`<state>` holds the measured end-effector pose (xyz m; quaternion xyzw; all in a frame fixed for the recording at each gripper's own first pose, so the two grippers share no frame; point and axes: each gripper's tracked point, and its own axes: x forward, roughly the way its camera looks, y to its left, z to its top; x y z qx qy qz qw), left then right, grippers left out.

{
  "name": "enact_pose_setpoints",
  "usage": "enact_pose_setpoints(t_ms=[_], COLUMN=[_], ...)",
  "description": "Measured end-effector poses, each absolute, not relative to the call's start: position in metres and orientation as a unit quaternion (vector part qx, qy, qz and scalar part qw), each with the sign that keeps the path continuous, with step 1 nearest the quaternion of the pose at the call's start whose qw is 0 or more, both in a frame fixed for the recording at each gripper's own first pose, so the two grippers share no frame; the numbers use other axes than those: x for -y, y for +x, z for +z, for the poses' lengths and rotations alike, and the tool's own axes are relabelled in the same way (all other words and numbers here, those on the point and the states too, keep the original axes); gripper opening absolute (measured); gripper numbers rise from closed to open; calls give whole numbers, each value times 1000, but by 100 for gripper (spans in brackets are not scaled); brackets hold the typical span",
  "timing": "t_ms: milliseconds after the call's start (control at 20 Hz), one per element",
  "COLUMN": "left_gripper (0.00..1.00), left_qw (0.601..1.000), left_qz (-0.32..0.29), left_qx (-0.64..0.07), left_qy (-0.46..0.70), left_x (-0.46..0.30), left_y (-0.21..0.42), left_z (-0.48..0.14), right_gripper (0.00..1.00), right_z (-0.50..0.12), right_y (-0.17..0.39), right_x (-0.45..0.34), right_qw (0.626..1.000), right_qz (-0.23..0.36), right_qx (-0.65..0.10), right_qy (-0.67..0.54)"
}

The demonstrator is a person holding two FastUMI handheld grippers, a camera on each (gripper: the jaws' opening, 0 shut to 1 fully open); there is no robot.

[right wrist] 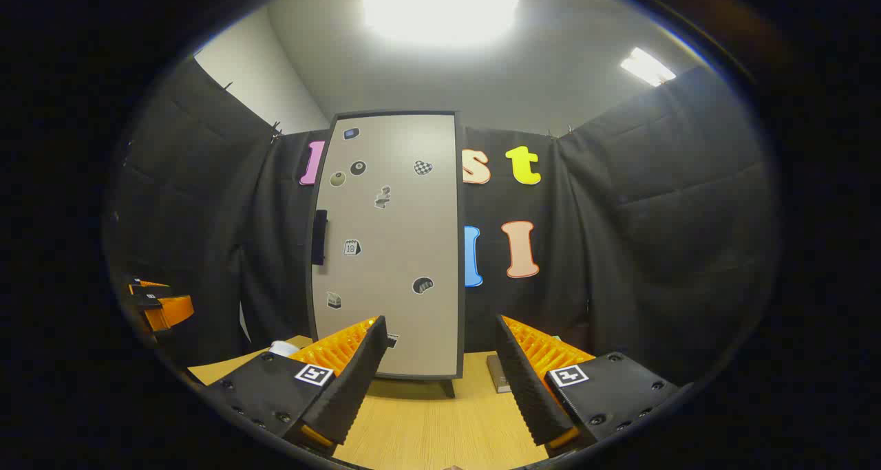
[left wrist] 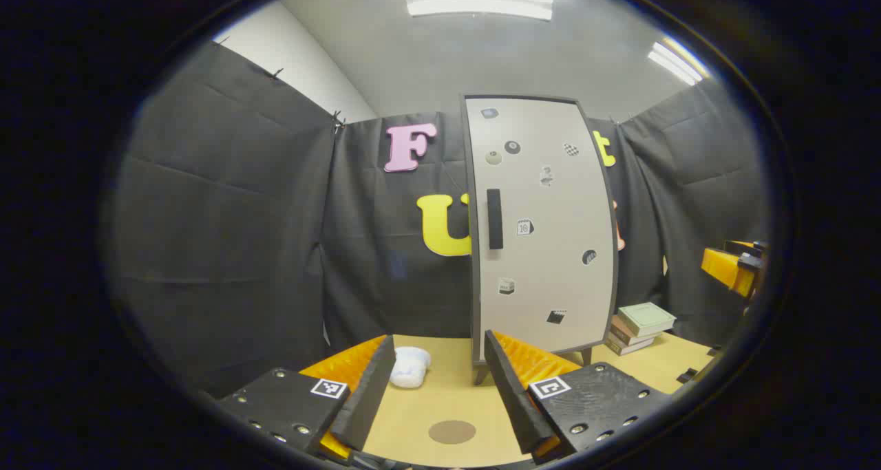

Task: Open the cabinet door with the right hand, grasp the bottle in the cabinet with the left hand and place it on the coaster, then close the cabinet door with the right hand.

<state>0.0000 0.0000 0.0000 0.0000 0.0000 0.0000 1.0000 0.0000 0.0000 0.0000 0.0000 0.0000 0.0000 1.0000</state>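
A tall grey cabinet (right wrist: 389, 250) stands upright at the back of the wooden bench (right wrist: 440, 422), its door closed and its long axis vertical, the door face turned toward both cameras. A dark vertical handle (right wrist: 319, 237) sits at the door's left edge in the right gripper view, about mid-height. The right claw (right wrist: 440, 374) hovers in front of the cabinet with fingers apart and nothing between them, well short of the handle. The left claw (left wrist: 440, 387), likewise spread and empty, hangs above the bench over a round brown coaster (left wrist: 452, 431), which lies flat, near the cabinet's foot. The bottle is hidden behind the closed door, so its lean and facing cannot be told. The door looks like a stiff, light panel, hinged on its right side to judge by the handle's place; the handle bar, running up and down, is the likely spot to pinch, fingers closing across its narrow width. A white crumpled object (left wrist: 410, 367) rests on the bench left of the cabinet, and a stack of books (left wrist: 640, 327) sits to its right
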Motion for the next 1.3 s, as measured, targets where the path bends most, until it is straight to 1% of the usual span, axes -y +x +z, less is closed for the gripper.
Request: enact_pose_setpoints(t_ms=[50,100,650,950,1000,1050,1100,1300], left_gripper=[81,79,79,79,81,79,81,81], left_qw=[1000,1000,1000,1000,1000,1000,1000,1000], left_qz=[2,3,12,17,18,20,22,29], left_qx=[0,1,1,2,3,3,3,2], left_qy=[3,4,10,14,15,15,14,11], left_x=[0,0,4,15,17,19,23,35], left_y=[0,-1,-3,-3,-3,-3,-3,-6], left_z=[1,0,0,3,4,5,5,6], right_gripper=[98,98,97,98,98,97,98,98], right_z=[-1,-1,-12,-17,-17,-18,-19,-21], right_y=[0,0,3,8,8,9,8,11], right_x=[0,-2,2,12,14,16,18,30], right_qw=[1000,1000,1000,1000,999,999,999,999], right_qz=[2,4,18,23,25,26,28,35], right_qx=[-1,-1,-11,-17,-17,-18,-18,-22], right_qy=[0,0,3,11,12,12,12,14])
